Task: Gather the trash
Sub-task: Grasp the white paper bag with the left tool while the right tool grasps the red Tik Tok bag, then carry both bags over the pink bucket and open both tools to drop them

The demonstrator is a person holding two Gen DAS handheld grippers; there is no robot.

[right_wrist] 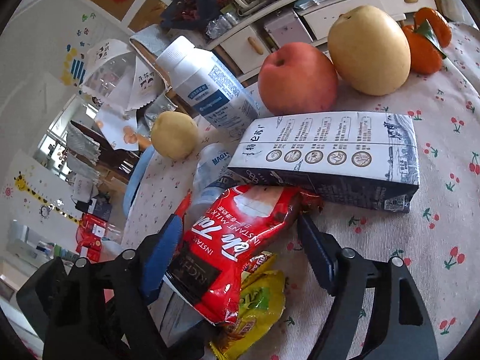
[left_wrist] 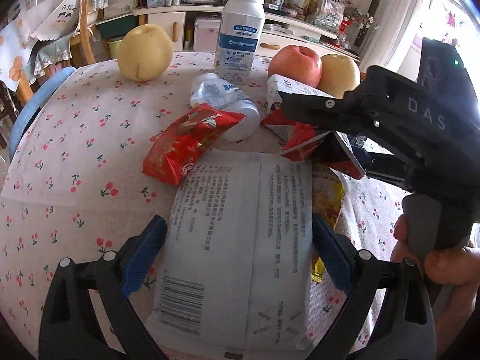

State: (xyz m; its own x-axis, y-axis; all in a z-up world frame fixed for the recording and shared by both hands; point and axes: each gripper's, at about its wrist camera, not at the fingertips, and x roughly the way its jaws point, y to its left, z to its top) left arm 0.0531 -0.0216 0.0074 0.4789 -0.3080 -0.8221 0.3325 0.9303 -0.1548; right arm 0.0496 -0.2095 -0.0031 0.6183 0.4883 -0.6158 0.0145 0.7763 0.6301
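Red crinkled milk-tea packet (right_wrist: 240,240) lies between the right tool (right_wrist: 240,258) jaws

A white printed packet (left_wrist: 237,240) lies on the cherry-patterned tablecloth (left_wrist: 75,150) between the blue pads of the left gripper (left_wrist: 238,252), whose pads flank its edges; whether they press it is unclear. Beyond it a red snack wrapper (left_wrist: 186,144) rests against a toppled clear plastic bottle (left_wrist: 222,102). The right gripper (left_wrist: 303,120), held by a hand (left_wrist: 432,258), reaches over a red wrapper (left_wrist: 297,141). Further back stand a white bottle (left_wrist: 240,30), two yellow pears (left_wrist: 145,52) and a red apple (left_wrist: 295,63).
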